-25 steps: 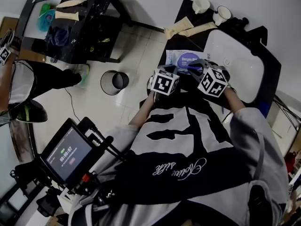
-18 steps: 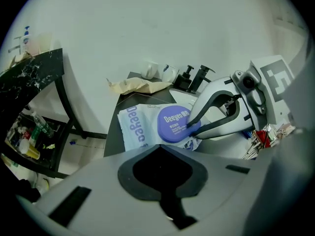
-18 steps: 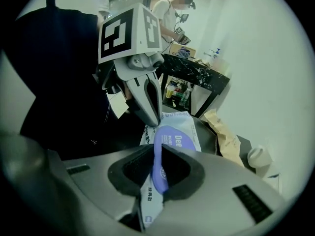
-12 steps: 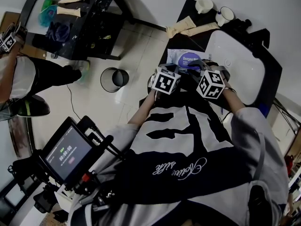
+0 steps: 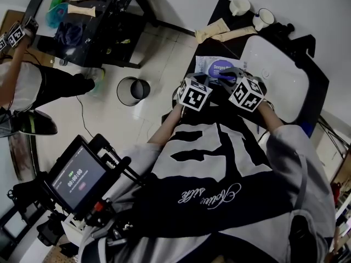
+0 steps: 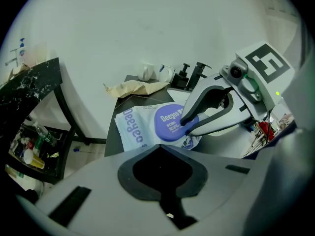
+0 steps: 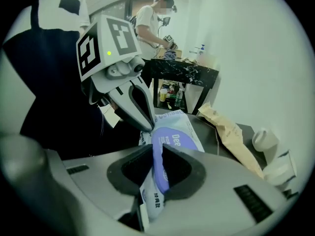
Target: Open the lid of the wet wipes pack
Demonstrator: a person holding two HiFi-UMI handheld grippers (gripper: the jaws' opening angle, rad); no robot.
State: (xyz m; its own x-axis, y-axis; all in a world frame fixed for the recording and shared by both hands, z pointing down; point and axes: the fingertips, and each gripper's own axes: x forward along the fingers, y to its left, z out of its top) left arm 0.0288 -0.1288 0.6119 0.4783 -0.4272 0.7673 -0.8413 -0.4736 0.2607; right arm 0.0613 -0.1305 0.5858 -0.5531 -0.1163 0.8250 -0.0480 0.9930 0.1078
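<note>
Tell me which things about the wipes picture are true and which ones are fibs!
1. The right gripper is pinching the edge of the lid. True.
2. The wet wipes pack lies inside the sink. False: it lies on the dark counter beside the white sink.
3. A round bin stands on the floor. True.
4. The lid is green. False: it is purple.
5. There are no cups anywhere. False: two white cups stand at the far end of the counter.
</note>
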